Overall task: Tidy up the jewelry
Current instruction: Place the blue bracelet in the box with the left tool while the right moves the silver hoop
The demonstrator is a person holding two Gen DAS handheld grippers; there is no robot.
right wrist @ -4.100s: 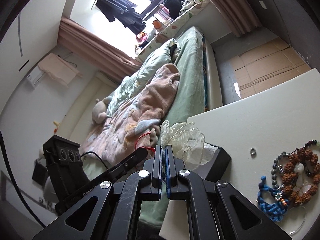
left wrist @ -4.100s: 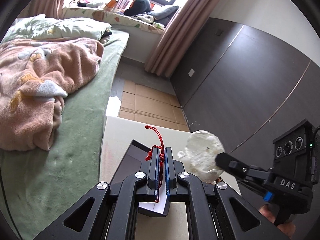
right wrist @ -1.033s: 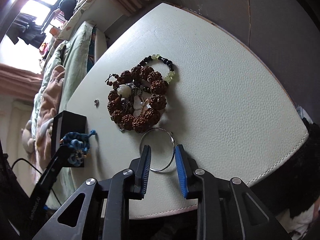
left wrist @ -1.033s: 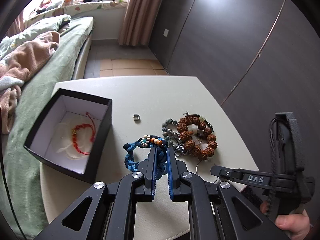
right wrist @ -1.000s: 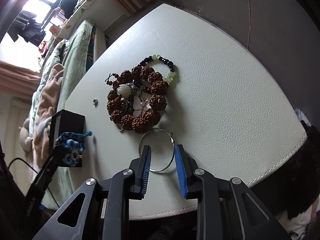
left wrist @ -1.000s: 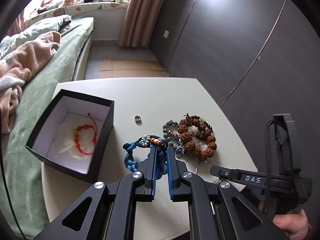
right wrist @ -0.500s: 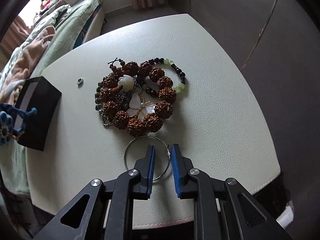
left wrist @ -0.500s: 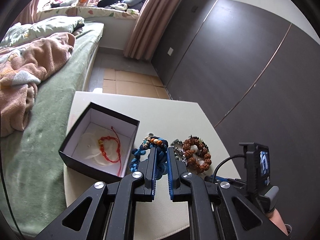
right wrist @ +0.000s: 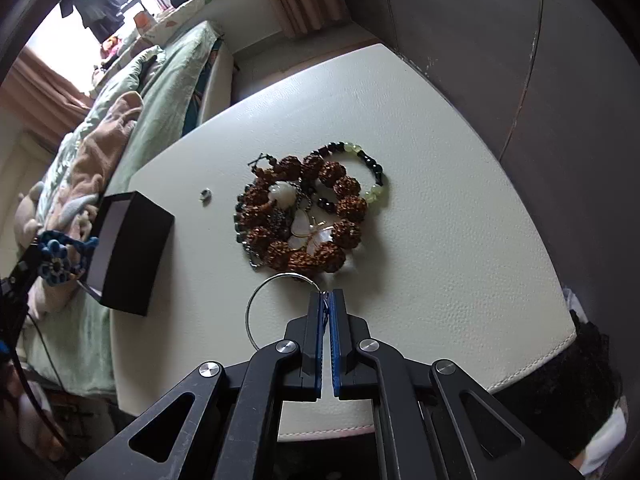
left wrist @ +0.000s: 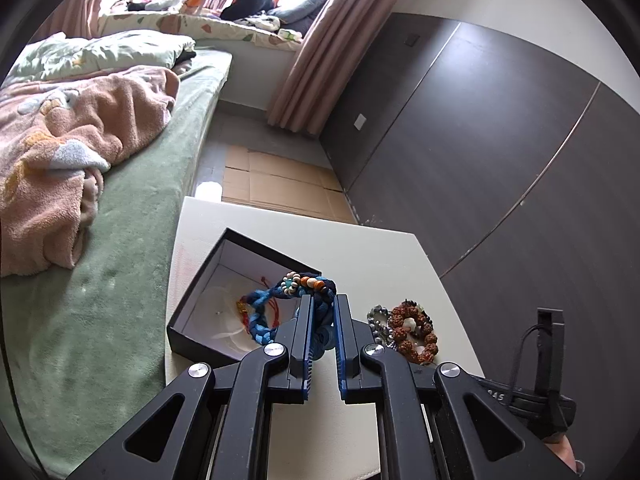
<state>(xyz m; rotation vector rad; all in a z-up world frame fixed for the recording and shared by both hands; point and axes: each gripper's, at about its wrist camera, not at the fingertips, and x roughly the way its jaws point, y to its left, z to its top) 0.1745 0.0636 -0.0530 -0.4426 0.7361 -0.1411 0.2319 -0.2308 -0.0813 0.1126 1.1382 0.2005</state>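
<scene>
My left gripper [left wrist: 322,300] is shut on a blue braided bracelet [left wrist: 264,312] and holds it in the air over the near right corner of an open black box [left wrist: 192,292]. A red string bracelet [left wrist: 265,280] lies inside the box on white padding. In the right wrist view my right gripper [right wrist: 327,294] points steeply down, its jaws closing tight on the wire of a thin silver hoop [right wrist: 250,312], which the pads pinch. Just beyond the hoop lies a pile with a brown bead bracelet [right wrist: 348,208] and a green and black bead bracelet [right wrist: 372,168].
A small metal ring [right wrist: 205,194] lies alone on the cream table [right wrist: 440,240] between the pile and the black box [right wrist: 132,248]. A bed with a green cover [left wrist: 120,280] and pink blanket borders the table's left side. Dark wall panels [left wrist: 500,160] stand to the right.
The left gripper lifted the blue bracelet off the table and carried it left, over the box. The right jaws closed on the silver hoop, and that gripper rose a little.
</scene>
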